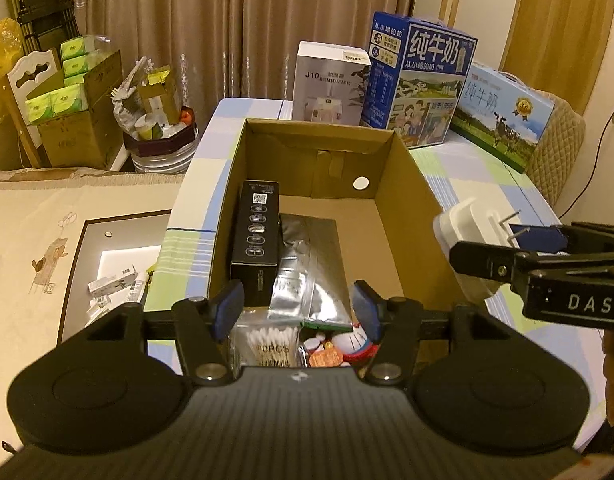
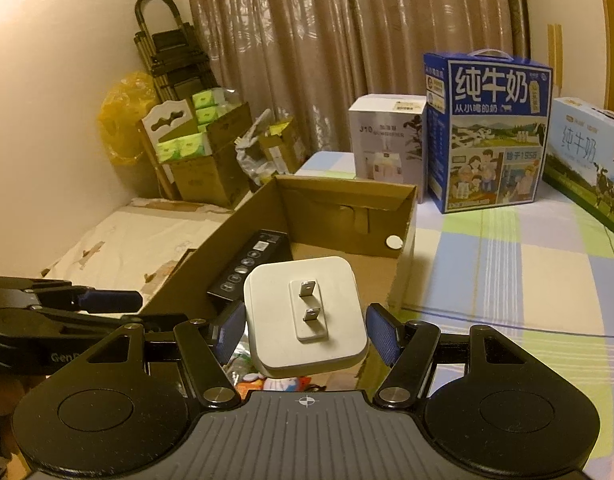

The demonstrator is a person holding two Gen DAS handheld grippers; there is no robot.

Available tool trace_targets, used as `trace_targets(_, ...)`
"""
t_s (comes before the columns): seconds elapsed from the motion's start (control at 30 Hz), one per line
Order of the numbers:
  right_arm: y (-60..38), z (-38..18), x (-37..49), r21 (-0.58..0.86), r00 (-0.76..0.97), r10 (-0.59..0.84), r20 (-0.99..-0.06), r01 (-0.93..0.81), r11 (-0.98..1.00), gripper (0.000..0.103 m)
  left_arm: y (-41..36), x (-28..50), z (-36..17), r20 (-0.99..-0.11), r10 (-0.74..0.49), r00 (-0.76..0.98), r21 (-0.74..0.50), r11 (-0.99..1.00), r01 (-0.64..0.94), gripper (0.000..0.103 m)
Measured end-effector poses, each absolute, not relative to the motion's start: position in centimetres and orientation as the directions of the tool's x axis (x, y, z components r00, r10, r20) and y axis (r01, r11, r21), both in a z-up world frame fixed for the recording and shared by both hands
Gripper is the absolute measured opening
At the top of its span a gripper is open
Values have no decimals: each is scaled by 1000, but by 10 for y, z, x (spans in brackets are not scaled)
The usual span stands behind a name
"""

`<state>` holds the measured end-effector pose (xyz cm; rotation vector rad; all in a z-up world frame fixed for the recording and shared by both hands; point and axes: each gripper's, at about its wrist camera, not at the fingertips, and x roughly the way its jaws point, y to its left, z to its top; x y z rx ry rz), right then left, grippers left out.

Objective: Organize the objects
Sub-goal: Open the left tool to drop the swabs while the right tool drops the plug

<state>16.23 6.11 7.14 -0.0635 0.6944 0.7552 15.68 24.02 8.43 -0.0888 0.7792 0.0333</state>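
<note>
Beneath left gripper (image 1: 298, 312), cotton swabs (image 1: 271, 345), hidden rightward.

A checked tablecloth (image 2: 507, 264) carries an open cardboard box (image 2: 347, 204), humidifier box (image 2: 387, 140) and two milk cartons (image 2: 491, 128).

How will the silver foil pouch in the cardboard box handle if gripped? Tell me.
The silver foil pouch looks creased and flat, so it would probably flop and feel light. Its glossy film may slip between jaws.
</note>
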Motion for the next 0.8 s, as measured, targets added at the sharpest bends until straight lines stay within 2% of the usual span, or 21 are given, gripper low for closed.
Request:
trace_targets(0.17, 63, 76, 160, 184, 521, 609, -598, -650, 737, 63, 240, 150, 86, -703, -2, 711, -69, 995, -65, 63)
trace_targets(0.8, 73, 72, 173, 209, 528, 608, -593, -628, 750, 63, 251, 149, 85, -698, 14, 716, -66, 994, -85, 68)
